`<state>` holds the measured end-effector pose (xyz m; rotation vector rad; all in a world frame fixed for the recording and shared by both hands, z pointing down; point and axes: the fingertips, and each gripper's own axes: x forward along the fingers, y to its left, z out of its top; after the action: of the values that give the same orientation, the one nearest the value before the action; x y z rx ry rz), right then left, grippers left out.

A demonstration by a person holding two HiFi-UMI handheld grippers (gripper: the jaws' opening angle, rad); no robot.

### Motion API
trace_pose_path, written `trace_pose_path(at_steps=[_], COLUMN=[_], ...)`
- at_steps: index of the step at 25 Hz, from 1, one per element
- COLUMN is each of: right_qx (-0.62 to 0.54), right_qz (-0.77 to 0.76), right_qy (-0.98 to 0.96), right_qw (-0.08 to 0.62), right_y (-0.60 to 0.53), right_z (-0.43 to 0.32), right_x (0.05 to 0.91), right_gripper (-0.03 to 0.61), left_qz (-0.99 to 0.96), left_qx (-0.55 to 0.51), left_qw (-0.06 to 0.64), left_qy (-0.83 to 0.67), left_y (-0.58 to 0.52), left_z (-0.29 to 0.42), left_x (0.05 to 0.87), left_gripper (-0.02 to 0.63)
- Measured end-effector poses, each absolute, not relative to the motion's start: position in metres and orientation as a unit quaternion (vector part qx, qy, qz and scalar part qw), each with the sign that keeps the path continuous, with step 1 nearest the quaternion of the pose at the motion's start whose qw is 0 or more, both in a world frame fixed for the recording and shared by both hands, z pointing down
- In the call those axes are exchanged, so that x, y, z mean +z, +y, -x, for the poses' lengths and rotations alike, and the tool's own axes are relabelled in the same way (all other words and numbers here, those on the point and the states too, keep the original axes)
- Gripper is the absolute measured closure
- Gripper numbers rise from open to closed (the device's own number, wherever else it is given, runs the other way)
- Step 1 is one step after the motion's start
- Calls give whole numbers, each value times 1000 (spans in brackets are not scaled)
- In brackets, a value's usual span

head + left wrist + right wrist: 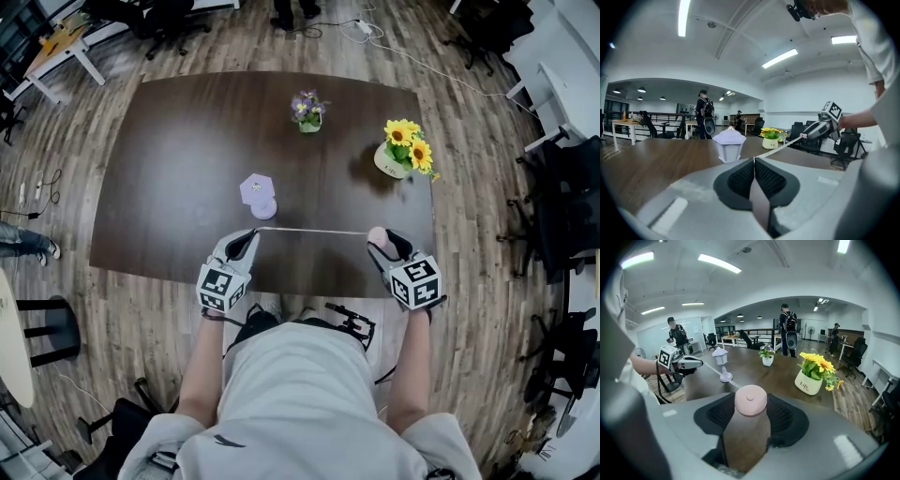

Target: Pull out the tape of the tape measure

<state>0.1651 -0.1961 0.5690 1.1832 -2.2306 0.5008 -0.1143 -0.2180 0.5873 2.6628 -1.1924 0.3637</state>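
Open-plan office, wood floor, and a dark table (169, 141) over whose near edge a person works two hand-held grippers. On one side the left gripper (246, 241) has its jaws pressed together on the thin end of the tape (309, 230), which runs from its tips in a taut line across to the right gripper (382, 242). That gripper's jaws stand wide, clamped on the sides of the pink tape measure (751, 400). A lilac lantern ornament (258, 194) stands just beyond the left gripper's tips, and a sunflower pot (403, 155) sits ahead of the right gripper. The likeliest mishap is the narrow tape sliding out of the left pads as the spring drags it back, whipping it toward the case. The rounded case could also twist in the right jaws, and a low sweep could clip the lantern
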Motion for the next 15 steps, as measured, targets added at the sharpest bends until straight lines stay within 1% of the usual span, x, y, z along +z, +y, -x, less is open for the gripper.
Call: trace_pose_path(at_steps=[8,15], right_qx=[176,245], right_qz=[-463,-494], right_qy=[-808,-763], right_qw=[318,336], right_y=[-215,-225], right_z=[-174,-184], right_x=[624,696], right_gripper=[364,364], left_qz=[-896,-875], left_qx=[184,266], left_qw=[136,153], left_qy=[-379,-375], left_y=[-242,-252], left_z=[86,76], left_x=[653,710], left_gripper=[603,602])
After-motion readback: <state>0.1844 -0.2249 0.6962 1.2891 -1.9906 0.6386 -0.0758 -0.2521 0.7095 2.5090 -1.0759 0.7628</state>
